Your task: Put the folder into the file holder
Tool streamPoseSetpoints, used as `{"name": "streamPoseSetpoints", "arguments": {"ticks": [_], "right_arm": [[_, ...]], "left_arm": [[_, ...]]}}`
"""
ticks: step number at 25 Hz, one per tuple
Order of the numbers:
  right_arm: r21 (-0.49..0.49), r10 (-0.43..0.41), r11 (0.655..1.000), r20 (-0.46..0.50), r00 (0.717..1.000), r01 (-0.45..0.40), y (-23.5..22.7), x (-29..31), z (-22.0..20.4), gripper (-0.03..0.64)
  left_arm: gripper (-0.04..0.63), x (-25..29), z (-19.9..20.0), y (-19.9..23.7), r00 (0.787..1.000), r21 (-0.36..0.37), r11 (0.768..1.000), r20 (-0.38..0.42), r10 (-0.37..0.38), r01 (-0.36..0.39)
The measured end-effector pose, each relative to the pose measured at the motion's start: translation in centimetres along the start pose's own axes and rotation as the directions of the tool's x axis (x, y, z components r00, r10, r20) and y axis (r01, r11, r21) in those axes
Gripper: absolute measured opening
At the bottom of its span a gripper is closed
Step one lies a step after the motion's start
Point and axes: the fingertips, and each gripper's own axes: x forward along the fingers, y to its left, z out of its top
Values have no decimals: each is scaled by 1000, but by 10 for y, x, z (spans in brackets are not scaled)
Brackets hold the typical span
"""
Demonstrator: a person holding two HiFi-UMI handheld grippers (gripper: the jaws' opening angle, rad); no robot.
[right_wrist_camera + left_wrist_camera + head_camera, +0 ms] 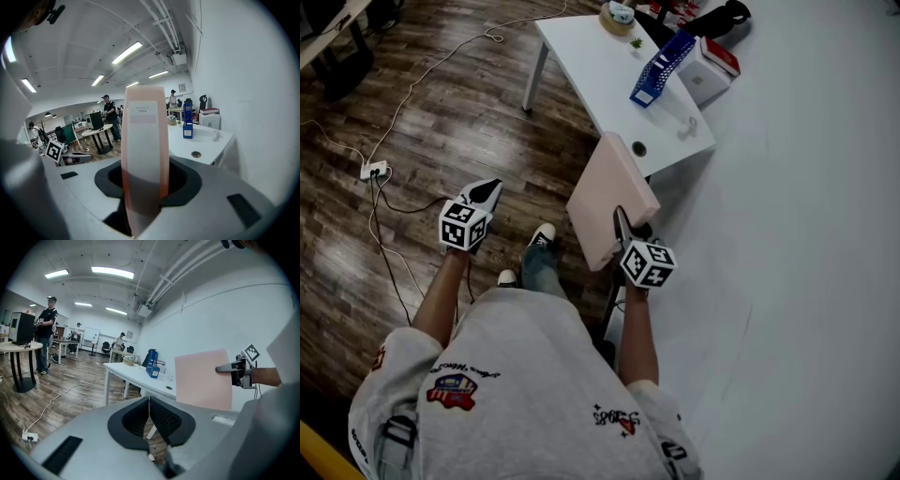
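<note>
Pink card, the folder [609, 202] stands clamped at its near edge between the fingers of the right gripper [622, 221]. In the right gripper view its spine rises straight up out of the jaws, which press on it from both sides. From those fingers the folder leans up and forward, and its far end overlaps the near corner of the white table [591, 75] in the head view. Well beyond the fingertips, further along that tabletop, stands the blue file holder [661, 67], apart from the folder. Just past it, to its right, is a white box with a red lid [712, 70], and at the table's far end sits a round basket [617, 17]. Off to the left of the holding fingers, well apart from the folder, the left gripper [491, 190] hangs over the wooden floor [441, 103]. Its jaws are pressed together with nothing between them. Further left of those fingertips, a power strip [375, 171] lies on the boards with a pale cable [422, 80] running away from it.
</note>
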Motion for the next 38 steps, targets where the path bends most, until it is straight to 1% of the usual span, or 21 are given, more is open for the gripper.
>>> {"name": "streamPoseSetpoints", "arguments": {"ticks": [5,9,12,20,25,28,32,38], "right_arm": [[-1,20,1000,23,1000,-20,-12,28,20,157],[4,34,999,45,998,-34,-31,55,43,158],[10,32,999,61,998,-33,-55,78,63,156],[45,18,999,104,994,-23,-134,131,132,156],[56,21,998,127,992,-28,-182,162,165,156],[77,10,997,140,990,-21,-208,174,176,156],[119,-11,993,147,989,-7,-234,182,180,156],[136,-8,991,149,989,-12,-249,195,185,156]], "left_arm": [[11,29,9,10,1000,2,1000,-15,7,-7],[11,65,25,19,1000,15,1000,-24,1,-1],[11,102,42,27,1000,24,1000,-31,-1,2],[11,199,117,30,1000,52,999,-9,-10,10],[12,254,140,28,1000,50,999,-17,-4,5],[11,278,149,22,1000,48,999,-16,-10,10],[12,298,155,12,999,71,997,-32,-27,29],[12,319,167,15,999,89,995,-42,-30,34]]}}
